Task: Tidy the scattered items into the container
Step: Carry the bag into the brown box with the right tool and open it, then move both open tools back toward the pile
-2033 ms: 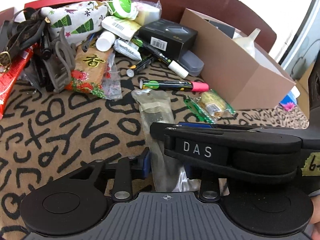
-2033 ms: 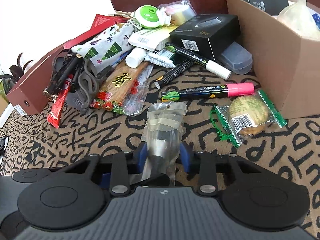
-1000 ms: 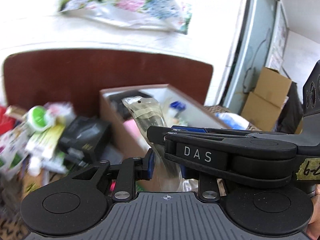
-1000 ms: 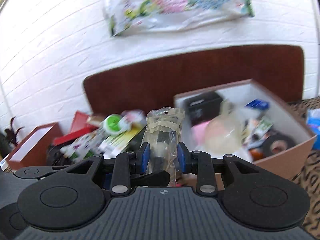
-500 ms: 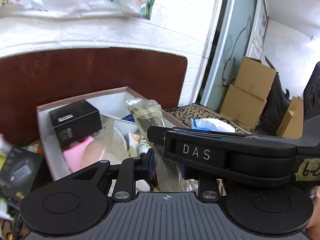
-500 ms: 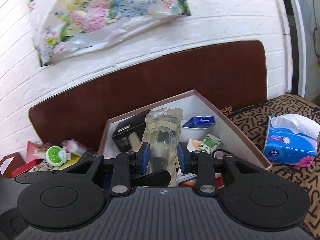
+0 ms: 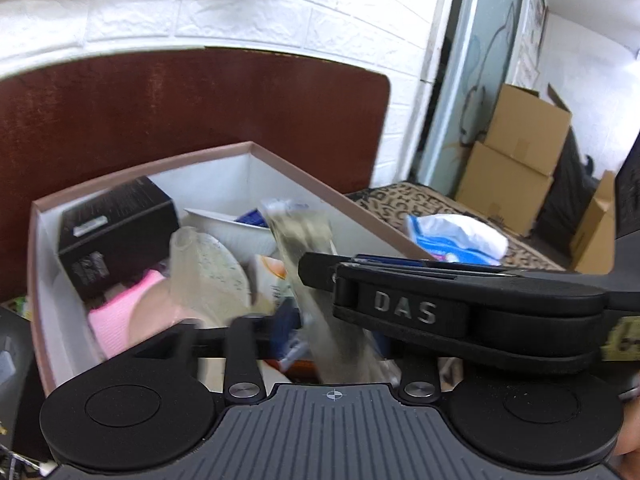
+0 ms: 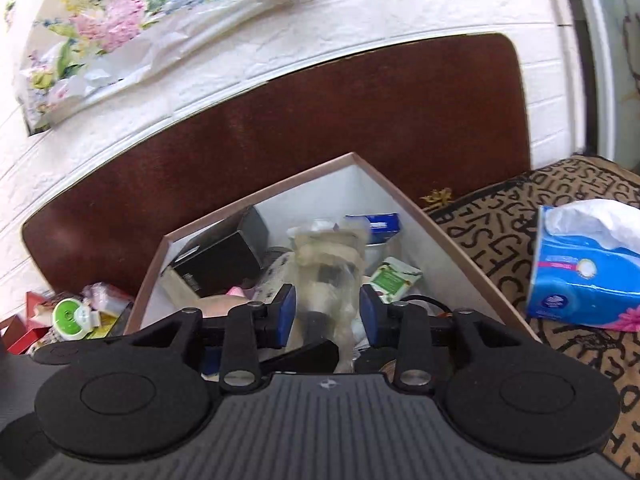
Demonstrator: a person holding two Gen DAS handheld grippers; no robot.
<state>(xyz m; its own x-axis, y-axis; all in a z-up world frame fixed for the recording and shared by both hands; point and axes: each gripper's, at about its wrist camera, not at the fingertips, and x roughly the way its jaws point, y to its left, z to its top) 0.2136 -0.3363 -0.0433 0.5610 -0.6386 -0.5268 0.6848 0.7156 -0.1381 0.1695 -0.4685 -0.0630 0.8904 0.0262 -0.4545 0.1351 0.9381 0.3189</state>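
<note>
A clear plastic pouch (image 8: pixel 328 276) with a dark part inside hangs blurred over the open pink-rimmed box (image 8: pixel 352 156), between the blue pads of both grippers. My right gripper (image 8: pixel 327 316) has its jaws opening, and the pads stand just off the pouch's sides. In the left wrist view the pouch (image 7: pixel 304 248) leans over the box (image 7: pixel 248 146). My left gripper (image 7: pixel 332 332) is opening wide, its left pad clear of the pouch. Its right finger is hidden behind the right gripper's black body (image 7: pixel 460 312), which crosses in front.
The box holds a black carton (image 7: pixel 116 232), a pink item (image 7: pixel 120 316), a clear funnel (image 7: pixel 208 272) and a white bowl (image 7: pixel 228 224). A blue tissue pack (image 8: pixel 580 276) lies right of it. Loose items, one a green-and-white round thing (image 8: pixel 76 316), lie left. A brown headboard (image 8: pixel 360 112) stands behind.
Both grippers' jaws have spread apart, the left much more. The pouch has come loose, tilted and blurred above the box. Both views have moved nearer and lower over the box.
</note>
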